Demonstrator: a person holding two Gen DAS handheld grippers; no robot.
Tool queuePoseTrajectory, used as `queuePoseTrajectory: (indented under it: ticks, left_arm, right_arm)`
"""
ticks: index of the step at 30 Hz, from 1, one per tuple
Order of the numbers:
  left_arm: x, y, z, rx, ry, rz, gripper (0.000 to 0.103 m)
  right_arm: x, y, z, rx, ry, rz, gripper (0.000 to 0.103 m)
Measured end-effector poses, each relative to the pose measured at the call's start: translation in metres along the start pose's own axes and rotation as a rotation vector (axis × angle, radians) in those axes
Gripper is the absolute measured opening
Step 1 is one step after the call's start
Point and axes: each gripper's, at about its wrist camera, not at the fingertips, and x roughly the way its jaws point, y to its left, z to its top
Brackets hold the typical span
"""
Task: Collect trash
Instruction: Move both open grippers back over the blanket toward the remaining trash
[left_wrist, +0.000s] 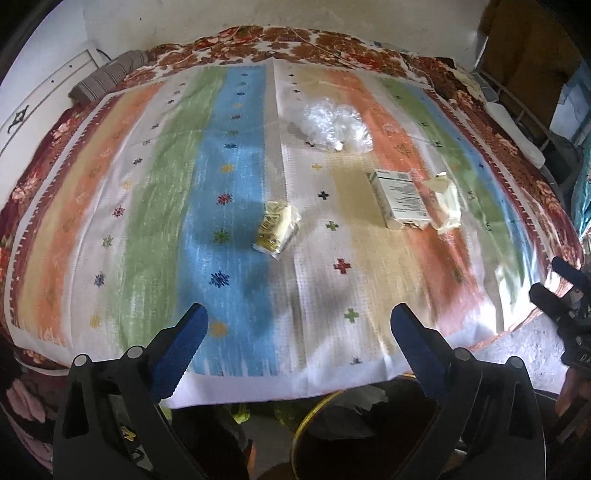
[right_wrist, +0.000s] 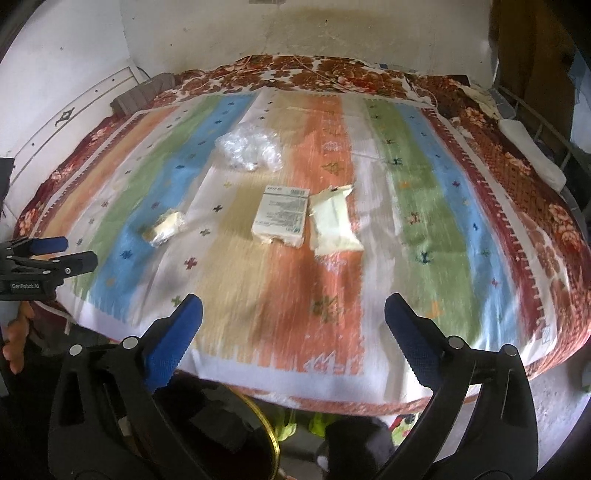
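Trash lies on a striped cloth (left_wrist: 229, 177) over a bed. There is a crumpled clear plastic bag (left_wrist: 334, 127) (right_wrist: 249, 149), a white carton (left_wrist: 400, 197) (right_wrist: 282, 218), a cream wrapper (left_wrist: 447, 203) (right_wrist: 334, 221) beside it, and a small yellow wrapper (left_wrist: 277, 229) (right_wrist: 164, 229). My left gripper (left_wrist: 299, 321) hangs open over the near edge of the cloth, with nothing between its blue pads. My right gripper (right_wrist: 293, 302) is open and empty too, to the right of the left one. Each gripper shows at the edge of the other's view: right gripper (left_wrist: 561, 284), left gripper (right_wrist: 62, 254).
A round dark bin with a golden rim (left_wrist: 314, 406) (right_wrist: 271, 432) stands on the floor below both grippers, against the bed's near edge. A floral blanket (right_wrist: 546, 206) borders the cloth. A striped pillow (left_wrist: 107, 74) lies at the far left, and a metal rail (left_wrist: 517, 107) runs along the right side.
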Motion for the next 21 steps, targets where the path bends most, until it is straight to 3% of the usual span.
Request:
queuePoseTrajectory:
  ticks: [4,9,16,21]
  left_arm:
    - [0.006,0.011,0.013,-0.027,-0.015,0.057,0.097]
    - [0.021,0.023,0.024,-0.075,0.012,0.006,0.097]
    - [0.047,0.033,0.036,-0.106,0.052,0.000,0.095]
    - [0.069,0.036,0.044,-0.071,0.095,0.020,0.093]
  right_arm:
    - [0.013,-0.008,0.007,0.022,0.021,0.024,0.094]
    - [0.029,-0.017,0.018,0.026,0.022,0.024,0.094]
    - [0.050,-0.026,0.030,0.047,0.043,0.032,0.094]
    - [0.062,-0.028,0.038,0.040,0.046,0.028,0.094]
